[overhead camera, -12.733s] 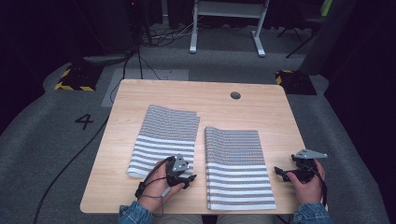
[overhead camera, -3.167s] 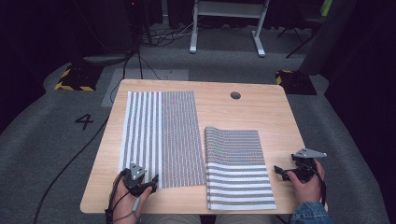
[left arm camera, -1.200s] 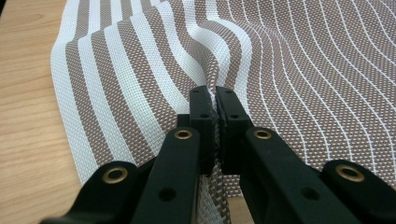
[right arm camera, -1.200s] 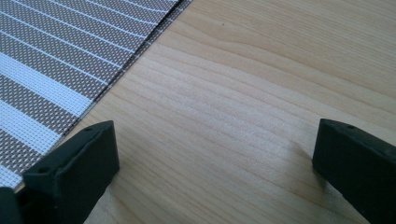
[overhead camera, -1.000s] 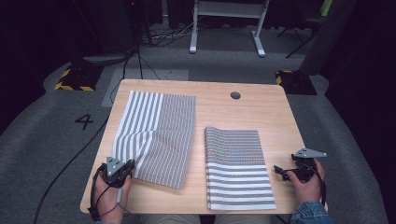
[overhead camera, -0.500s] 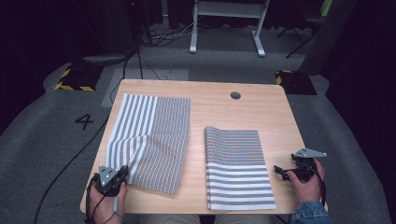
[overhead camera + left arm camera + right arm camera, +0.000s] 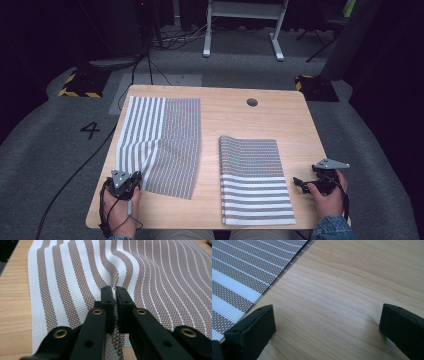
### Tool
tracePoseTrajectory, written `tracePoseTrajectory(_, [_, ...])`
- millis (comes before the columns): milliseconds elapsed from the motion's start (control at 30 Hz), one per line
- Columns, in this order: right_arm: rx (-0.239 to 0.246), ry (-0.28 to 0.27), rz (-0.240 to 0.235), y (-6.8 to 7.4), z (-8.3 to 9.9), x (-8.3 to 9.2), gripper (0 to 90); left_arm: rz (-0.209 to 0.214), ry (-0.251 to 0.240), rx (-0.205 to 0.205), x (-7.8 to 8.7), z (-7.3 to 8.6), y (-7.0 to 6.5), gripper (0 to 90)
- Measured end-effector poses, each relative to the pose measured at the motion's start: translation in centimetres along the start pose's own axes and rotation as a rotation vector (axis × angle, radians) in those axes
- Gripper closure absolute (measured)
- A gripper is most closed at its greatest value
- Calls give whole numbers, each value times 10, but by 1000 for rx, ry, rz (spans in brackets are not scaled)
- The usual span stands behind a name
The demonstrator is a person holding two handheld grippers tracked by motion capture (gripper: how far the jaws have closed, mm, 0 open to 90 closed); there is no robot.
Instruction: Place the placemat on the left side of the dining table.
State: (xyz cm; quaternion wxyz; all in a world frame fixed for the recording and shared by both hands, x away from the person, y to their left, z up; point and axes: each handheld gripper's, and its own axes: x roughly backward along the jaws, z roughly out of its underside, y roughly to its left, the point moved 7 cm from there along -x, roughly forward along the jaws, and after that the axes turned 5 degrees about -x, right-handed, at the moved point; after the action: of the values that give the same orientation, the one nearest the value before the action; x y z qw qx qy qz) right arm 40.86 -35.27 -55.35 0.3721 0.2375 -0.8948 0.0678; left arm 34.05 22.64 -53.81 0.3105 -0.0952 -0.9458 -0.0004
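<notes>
Tongs of the left hand (image 7: pixel 115 293) pinch the near edge of the unfolded placemat (image 7: pixel 165 142) at the table's (image 7: pixel 230 210) near-left corner; its long axis runs toward the far edge. Right tongs (image 7: pixel 327 330) rest open beside the folded placemat (image 7: pixel 252 180).

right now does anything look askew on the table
Yes: the left mat lies skewed to the table edge, its near corner puckered where the left gripper pinches it. The right mat lies flat.

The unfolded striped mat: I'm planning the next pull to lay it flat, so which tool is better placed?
Left. The left tool is already shut on the unfolded striped mat at its near edge; the right tool sits open over bare table beside the folded mat.
</notes>
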Motion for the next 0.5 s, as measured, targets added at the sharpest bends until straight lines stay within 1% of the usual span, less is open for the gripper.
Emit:
tracePoseTrajectory(33, [1, -1, 0, 0, 0, 0, 5, 19, 1, 35, 1, 0, -2, 822])
tracePoseTrajectory(67, [1, -1, 1, 0, 0, 0, 5, 36, -8, 50, 1, -1, -3, 745])
tracePoseTrajectory(100, [0, 0, 0, 0, 0, 0, 5, 43, -22, 68, 3, -3, -4, 702])
tracePoseTrajectory(133, [1, -1, 1, 0, 0, 0, 5, 42, -32, 68, 5, -6, -6, 622])
tracePoseTrajectory(167, [1, 0, 1, 0, 0, 0, 5, 40, -45, 56, 7, -9, -9, 556])
tracePoseTrajectory(200, [1, -1, 0, 0, 0, 0, 5, 32, -49, 31, 8, -12, -13, 475])
tracePoseTrajectory(233, [0, 0, 0, 0, 0, 0, 5, 18, -54, -14, 7, -14, -16, 429])
tracePoseTrajectory(267, [1, 0, 0, 0, 0, 0, 5, 10, -43, -33, 7, -15, -19, 380])
tracePoseTrajectory(300, [1, -1, 0, 0, 0, 0, 5, 0, 14, -36, 6, -14, -24, 337])
tracePoseTrajectory(333, [0, 0, 0, 0, 0, 0, 5, 21, 49, -54, 3, -14, -30, 294])
tracePoseTrajectory(400, [1, 0, 0, 0, 0, 0, 5, 65, 37, -73, -2, -16, -38, 306])
tracePoseTrajectory(433, [0, 0, 0, 0, 0, 0, 5, 76, 46, -90, -5, -16, -42, 306])
tracePoseTrajectory(467, [1, -1, 1, 0, 0, 0, 5, 86, 56, -117, -8, -16, -44, 313])
tracePoseTrajectory(500, [1, -1, 1, 0, 0, 0, 5, 94, 54, -140, -11, -17, -47, 319])
